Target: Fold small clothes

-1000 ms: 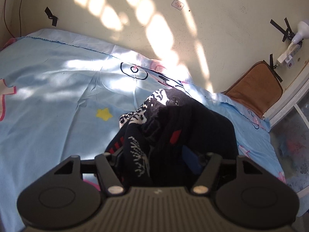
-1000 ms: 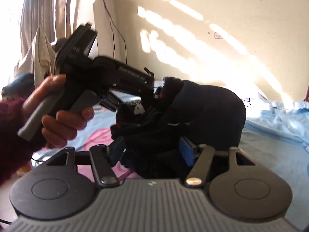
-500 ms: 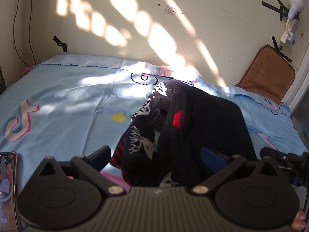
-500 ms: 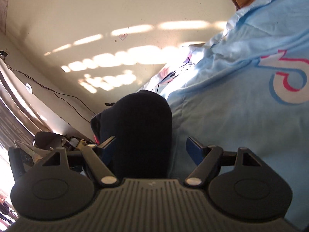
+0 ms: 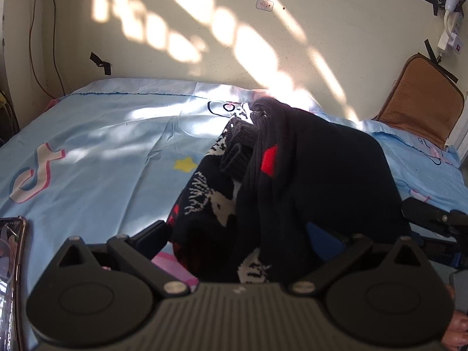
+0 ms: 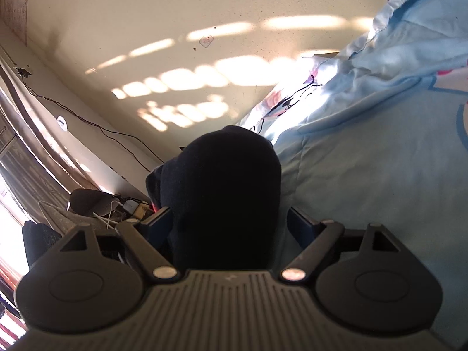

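A black knitted sweater (image 5: 307, 175) with white and red patterns lies bunched on the light blue bedsheet (image 5: 102, 152). My left gripper (image 5: 242, 234) is open, its fingers spread either side of the near end of the sweater. In the right wrist view the same sweater (image 6: 225, 193) is a dark mound between the spread fingers of my right gripper (image 6: 228, 222), which is open too. The view is tilted, so the sheet (image 6: 380, 175) rises on the right. The right gripper's body shows at the right edge of the left wrist view (image 5: 433, 219).
A phone (image 5: 11, 263) lies at the sheet's near left edge. A brown cushion (image 5: 418, 99) leans on the wall at far right, under a power strip (image 5: 450, 32). A cable (image 6: 96, 125) runs along the wall. Clutter and a curtain stand to the left in the right wrist view.
Both grippers have opened and let go of the sweater, which now rests on the sheet. The left gripper drew back and its jaws widened. The right gripper rolled to a tilted view.
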Tool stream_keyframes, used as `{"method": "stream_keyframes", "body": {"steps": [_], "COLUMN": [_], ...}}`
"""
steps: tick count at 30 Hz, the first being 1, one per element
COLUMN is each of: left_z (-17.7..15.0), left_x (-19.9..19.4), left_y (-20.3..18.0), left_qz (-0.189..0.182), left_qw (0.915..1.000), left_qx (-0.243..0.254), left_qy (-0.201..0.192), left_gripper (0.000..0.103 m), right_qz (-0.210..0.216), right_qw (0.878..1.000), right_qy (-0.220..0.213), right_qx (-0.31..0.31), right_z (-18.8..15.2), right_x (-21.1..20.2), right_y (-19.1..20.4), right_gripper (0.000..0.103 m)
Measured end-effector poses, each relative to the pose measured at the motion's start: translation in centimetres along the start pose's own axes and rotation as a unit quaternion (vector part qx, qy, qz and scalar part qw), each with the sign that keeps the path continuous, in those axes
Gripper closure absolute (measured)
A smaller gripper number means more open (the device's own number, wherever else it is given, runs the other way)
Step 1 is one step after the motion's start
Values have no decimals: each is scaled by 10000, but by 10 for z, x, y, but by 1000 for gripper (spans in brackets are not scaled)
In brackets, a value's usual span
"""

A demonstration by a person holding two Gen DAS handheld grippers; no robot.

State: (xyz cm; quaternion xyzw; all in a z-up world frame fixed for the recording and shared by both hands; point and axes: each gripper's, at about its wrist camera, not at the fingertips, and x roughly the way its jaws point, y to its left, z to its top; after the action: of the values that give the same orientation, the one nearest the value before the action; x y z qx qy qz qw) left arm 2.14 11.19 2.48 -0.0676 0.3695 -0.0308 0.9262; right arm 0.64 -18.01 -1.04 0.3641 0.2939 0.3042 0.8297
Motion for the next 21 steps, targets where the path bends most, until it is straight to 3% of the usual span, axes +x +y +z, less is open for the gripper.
{"method": "stream_keyframes", "body": {"steps": [8, 21], "left_z": [-20, -34], "left_x": [-7, -7], "left_y": [-20, -20], "left_qz": [630, 718], "left_qw": [9959, 9942], "left_qx": [289, 154], "left_qy": [-587, -789], "left_gripper": [0, 0], "right_qz": [218, 291], "right_qw": [9995, 9992], "right_qy": [-109, -117], "right_qx": [217, 247], "right_z": [1, 1], "right_x": [-4, -5], "right_y": [-4, -7], "right_gripper": [15, 15]}}
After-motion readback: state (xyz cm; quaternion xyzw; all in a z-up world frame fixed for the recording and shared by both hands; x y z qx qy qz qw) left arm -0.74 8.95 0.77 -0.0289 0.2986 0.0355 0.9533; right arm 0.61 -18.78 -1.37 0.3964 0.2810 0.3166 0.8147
